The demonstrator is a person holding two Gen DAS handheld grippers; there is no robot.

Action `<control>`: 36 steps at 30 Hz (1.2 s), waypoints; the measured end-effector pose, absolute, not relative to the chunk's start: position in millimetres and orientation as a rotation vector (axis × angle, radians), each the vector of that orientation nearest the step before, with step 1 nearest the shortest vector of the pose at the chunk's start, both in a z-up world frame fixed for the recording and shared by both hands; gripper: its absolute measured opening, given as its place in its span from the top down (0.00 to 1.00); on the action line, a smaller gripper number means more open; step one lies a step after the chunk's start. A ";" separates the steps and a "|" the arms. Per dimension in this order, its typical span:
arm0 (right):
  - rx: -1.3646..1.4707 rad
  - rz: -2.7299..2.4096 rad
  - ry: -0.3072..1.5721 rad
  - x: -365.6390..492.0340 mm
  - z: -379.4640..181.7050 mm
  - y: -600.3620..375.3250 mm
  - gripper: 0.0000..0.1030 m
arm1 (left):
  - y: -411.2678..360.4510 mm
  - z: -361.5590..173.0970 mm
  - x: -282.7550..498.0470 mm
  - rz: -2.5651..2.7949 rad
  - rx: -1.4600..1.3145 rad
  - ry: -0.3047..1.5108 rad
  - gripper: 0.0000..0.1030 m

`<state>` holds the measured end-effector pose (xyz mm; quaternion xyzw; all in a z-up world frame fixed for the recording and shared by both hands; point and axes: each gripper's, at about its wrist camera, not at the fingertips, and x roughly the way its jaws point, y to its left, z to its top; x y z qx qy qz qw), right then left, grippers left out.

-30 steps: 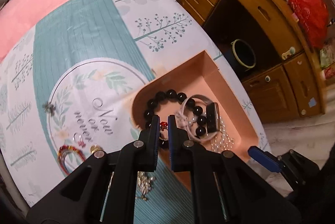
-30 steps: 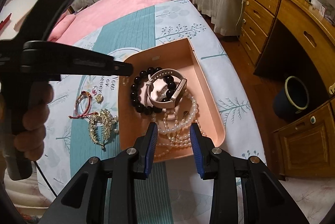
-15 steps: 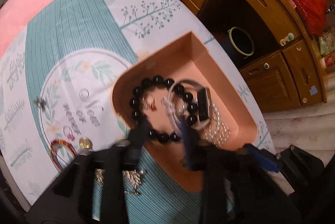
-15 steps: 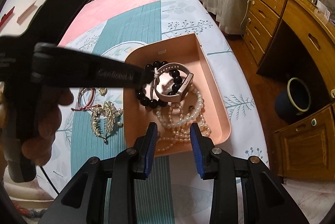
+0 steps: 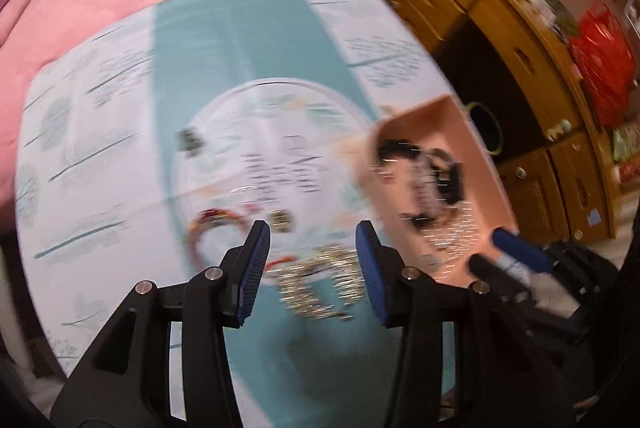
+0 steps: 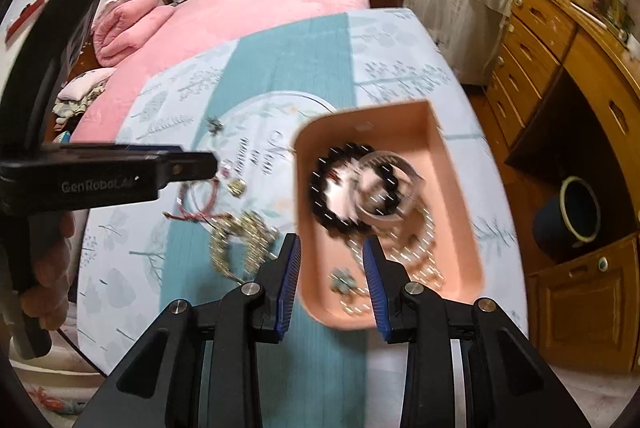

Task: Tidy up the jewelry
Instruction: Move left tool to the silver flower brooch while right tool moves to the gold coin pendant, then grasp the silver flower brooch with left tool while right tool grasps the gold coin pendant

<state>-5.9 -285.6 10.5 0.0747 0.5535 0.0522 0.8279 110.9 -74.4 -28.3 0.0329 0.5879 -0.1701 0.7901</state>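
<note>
**Round table with jewelry and 1 tray**

A round table (image 6: 280, 76) under a white and teal leaf-print cloth carries a pink tray (image 6: 456, 228) on its right side. Left of the tray, directly on the cloth, lie a gold beaded piece (image 6: 240, 240), a red cord bracelet (image 6: 200, 204), a small gold charm (image 6: 237, 187) and, farther off, a small dark charm (image 6: 215, 126).

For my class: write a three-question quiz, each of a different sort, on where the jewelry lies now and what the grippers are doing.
1. True or false: the black bead bracelet lies in the pink tray.
2. The gold necklace lies: A in the tray; B on the tablecloth; C in a gripper.
3. Fill in: the left gripper holds ____.

Key: 1 true. 2 B. 3 nothing.
</note>
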 end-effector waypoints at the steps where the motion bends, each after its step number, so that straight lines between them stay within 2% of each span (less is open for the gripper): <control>1: 0.156 0.121 1.173 -2.3 11.8 -280.7 0.69 | -64.2 -29.3 112.7 -0.346 0.074 1.266 0.60; 12: 0.155 0.218 1.207 41.1 4.5 -215.4 0.69 | 19.9 -50.0 143.9 -0.223 0.098 1.283 0.60; 23: 0.213 0.214 1.309 81.9 -51.8 -175.7 0.69 | 4.1 -75.4 191.6 -0.332 0.182 1.303 0.60; 36: 0.053 0.177 1.349 108.8 -91.9 -137.5 0.71 | -9.3 -104.3 218.2 -0.386 0.164 1.339 0.60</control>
